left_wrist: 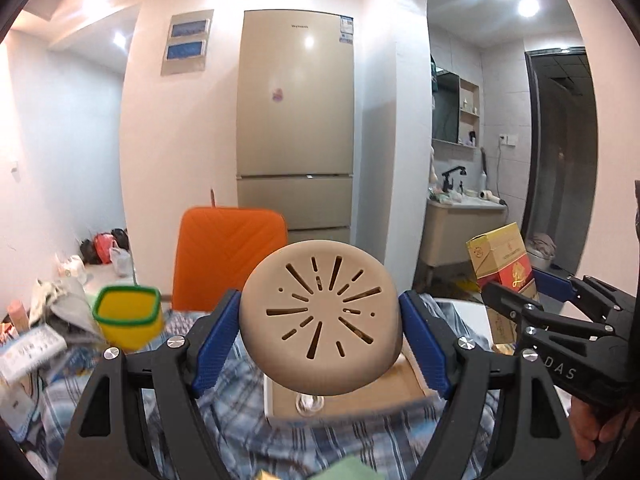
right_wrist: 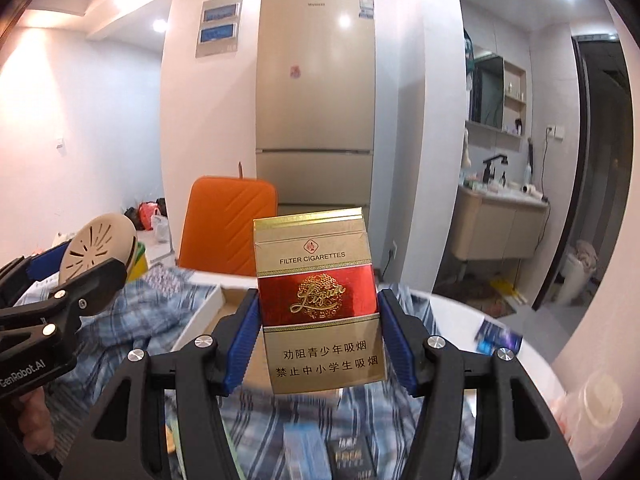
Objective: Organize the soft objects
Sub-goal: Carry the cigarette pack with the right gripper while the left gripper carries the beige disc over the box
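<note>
The left wrist view shows the left hand-held gripper [left_wrist: 320, 328] clamped on a beige round cap [left_wrist: 320, 320] with slits in its face; the two blue fingers [left_wrist: 216, 336] press on its left and right sides. The cap is lifted above a checked cloth [left_wrist: 224, 408] and above a flat open box [left_wrist: 400, 384] that lies on this cloth. Only this view shows a yellow cup with a green rim [left_wrist: 128, 316] at the left, somewhat blurred, and a small glass thing [left_wrist: 309, 403] in the box below the cap.

The right wrist view shows the right hand-held gripper [right_wrist: 318, 320] clamped on a gold and red cigarette pack [right_wrist: 318, 292], which stands upright between the blue fingers [right_wrist: 244, 340], also above the checked cloth [right_wrist: 160, 304]. Only here the printed face of the pack is readable, and blurred small packets [right_wrist: 352, 460] lie on the cloth below.

Each view sees the other hand-held gripper from the side, at a similar height, both pointing toward the fridge [left_wrist: 296, 120] and the orange chair back [left_wrist: 228, 252]. A bare hand [left_wrist: 592, 420] holds the right one from below.
</note>
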